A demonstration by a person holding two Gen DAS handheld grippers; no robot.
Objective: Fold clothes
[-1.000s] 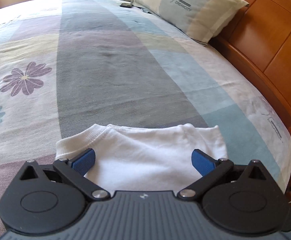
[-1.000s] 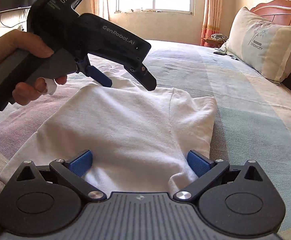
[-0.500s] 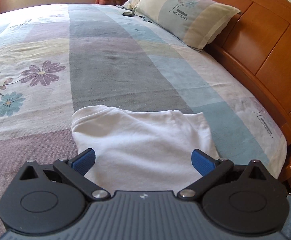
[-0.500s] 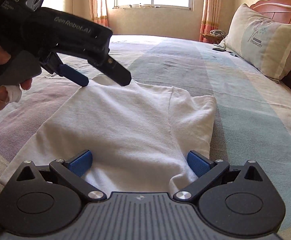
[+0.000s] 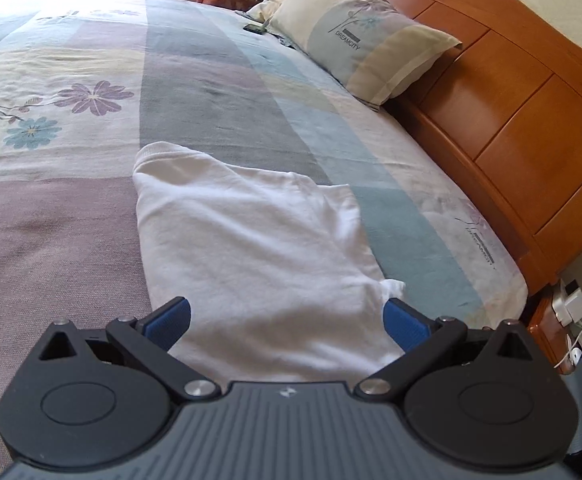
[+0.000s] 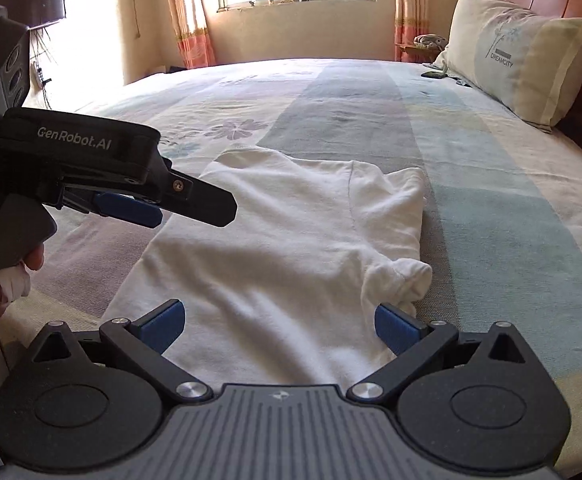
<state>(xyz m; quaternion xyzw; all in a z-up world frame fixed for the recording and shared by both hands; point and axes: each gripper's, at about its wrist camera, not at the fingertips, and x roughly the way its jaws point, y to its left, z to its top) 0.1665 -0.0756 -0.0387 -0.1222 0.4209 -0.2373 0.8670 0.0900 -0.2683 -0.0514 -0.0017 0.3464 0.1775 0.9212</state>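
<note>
A white T-shirt (image 5: 251,248) (image 6: 287,248) lies flat on the bed, folded lengthwise, collar end far, with a bunched sleeve (image 6: 407,280) at its right edge. My left gripper (image 5: 287,320) hovers open above the shirt's near part, nothing between its blue pads. In the right wrist view the left gripper (image 6: 179,208) hangs at the left, above the shirt's left edge, held by a hand (image 6: 7,280). My right gripper (image 6: 279,320) is open over the shirt's near end and holds nothing.
The bed has a patchwork floral cover (image 5: 91,100). A pillow (image 5: 363,40) (image 6: 519,60) leans on the wooden headboard (image 5: 511,100) at the right. A dark phone-like item (image 6: 434,75) lies near the pillow. A nightstand with a charger (image 5: 571,304) stands beside the bed.
The left gripper has pulled back from the collar toward the near-left and sunk lower, open throughout. The right gripper has drawn back slightly, and the bunched sleeve now shows.
</note>
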